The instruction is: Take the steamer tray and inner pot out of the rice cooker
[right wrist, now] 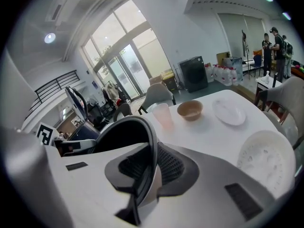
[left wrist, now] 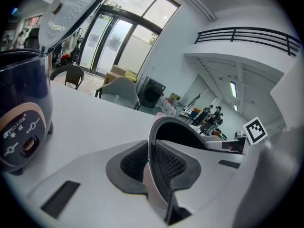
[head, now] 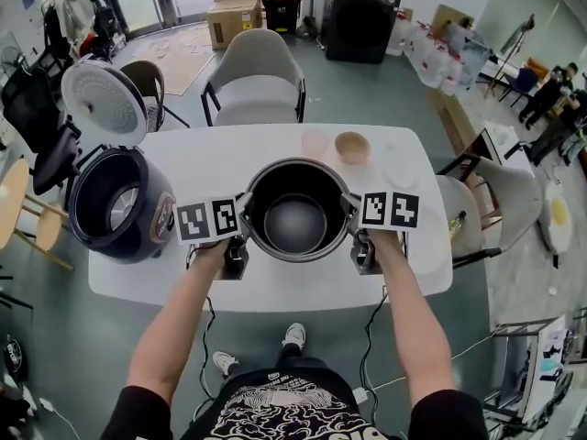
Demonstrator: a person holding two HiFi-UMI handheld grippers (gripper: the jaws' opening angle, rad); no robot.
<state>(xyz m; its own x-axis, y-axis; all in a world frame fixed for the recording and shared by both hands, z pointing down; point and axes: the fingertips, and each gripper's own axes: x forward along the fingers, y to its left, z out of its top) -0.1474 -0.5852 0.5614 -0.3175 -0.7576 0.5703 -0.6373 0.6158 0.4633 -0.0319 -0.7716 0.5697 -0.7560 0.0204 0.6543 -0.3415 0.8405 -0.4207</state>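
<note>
The left gripper (left wrist: 153, 166) and the right gripper (right wrist: 151, 168) each clamp narrowly on the rim of the dark metal inner pot (head: 295, 211). The pot is low over the white table (head: 275, 287), beside the navy rice cooker (head: 119, 204). If it is lowered unevenly, the thin rim could slip from the pads.

bright even daylight from tall windows (right wrist: 124, 56), soft shadows, strong fisheye warping, dark vignetted corners

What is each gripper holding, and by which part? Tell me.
Both hold the inner pot by its rim: left gripper on its left side, right gripper on its right.
</note>
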